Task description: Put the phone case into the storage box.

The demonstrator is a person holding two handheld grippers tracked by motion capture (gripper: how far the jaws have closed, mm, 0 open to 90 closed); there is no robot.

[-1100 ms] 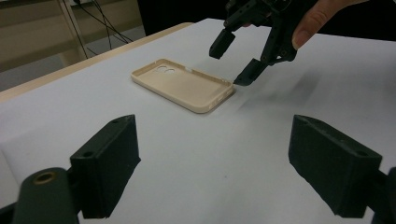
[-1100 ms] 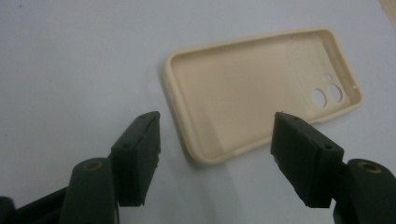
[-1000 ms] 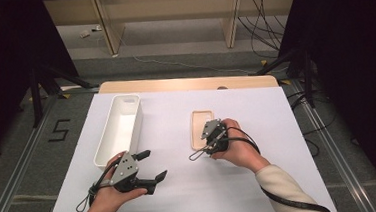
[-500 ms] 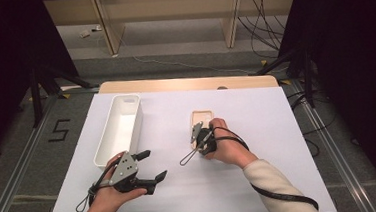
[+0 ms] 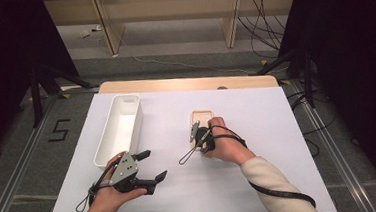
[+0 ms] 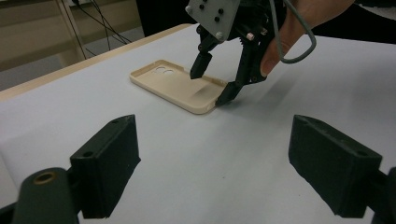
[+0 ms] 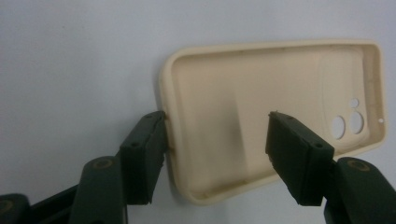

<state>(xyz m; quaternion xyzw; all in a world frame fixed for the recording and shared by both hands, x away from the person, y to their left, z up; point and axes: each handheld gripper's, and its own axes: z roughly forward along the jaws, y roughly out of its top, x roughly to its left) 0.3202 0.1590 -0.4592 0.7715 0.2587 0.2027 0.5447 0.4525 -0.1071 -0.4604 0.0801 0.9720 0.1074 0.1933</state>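
Observation:
A beige phone case (image 5: pixel 202 118) lies open side up on the white table top, right of centre. My right gripper (image 5: pixel 198 133) points down at its near short end. In the right gripper view the case (image 7: pixel 261 116) has its end wall between the jaws of the right gripper (image 7: pixel 217 123): one jaw is against the wall's outside, the other hangs inside the case, apart from the wall. These jaws have just been closing. My left gripper (image 5: pixel 155 164) rests open near the front left, aimed at the case (image 6: pixel 177 86) and the right gripper (image 6: pixel 209 87).
A long white tray (image 5: pixel 120 128) stands at the left, just beyond my left hand. A wooden strip (image 5: pixel 189 83) runs along the table's far edge. Cables trail from both grippers across the white sheet.
My right hand has moved left over the case's near end and its jaws have narrowed around the end wall. The left hand has not moved.

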